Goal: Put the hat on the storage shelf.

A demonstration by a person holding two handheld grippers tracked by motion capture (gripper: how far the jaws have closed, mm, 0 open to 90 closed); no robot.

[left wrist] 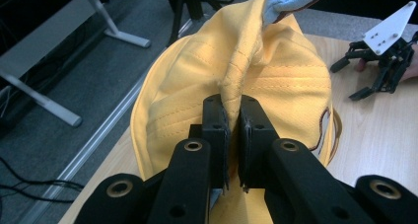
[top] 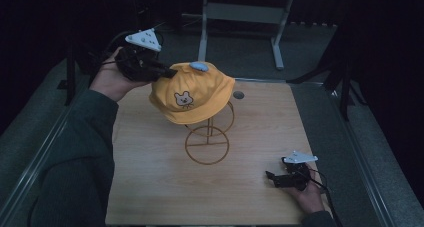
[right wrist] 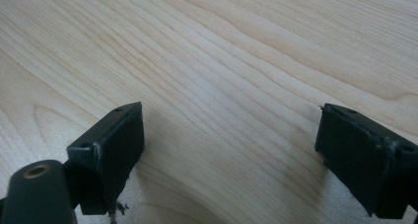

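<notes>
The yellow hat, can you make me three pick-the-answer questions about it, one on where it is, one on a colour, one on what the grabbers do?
1. Where is the yellow hat?
A. on a wire stand
B. flat on the floor
C. inside a box

2. What colour is the button on top of the hat?
A. red
B. light blue
C. black

3. What is the left gripper doing?
A. lying open on the table
B. pinching a fold of the hat
C. holding the stand

Answers: 1 A, it sits on the wire stand on the table. 2 B, the top button is light blue. 3 B, its fingers squeeze yellow cloth, while the right gripper rests open.
</notes>
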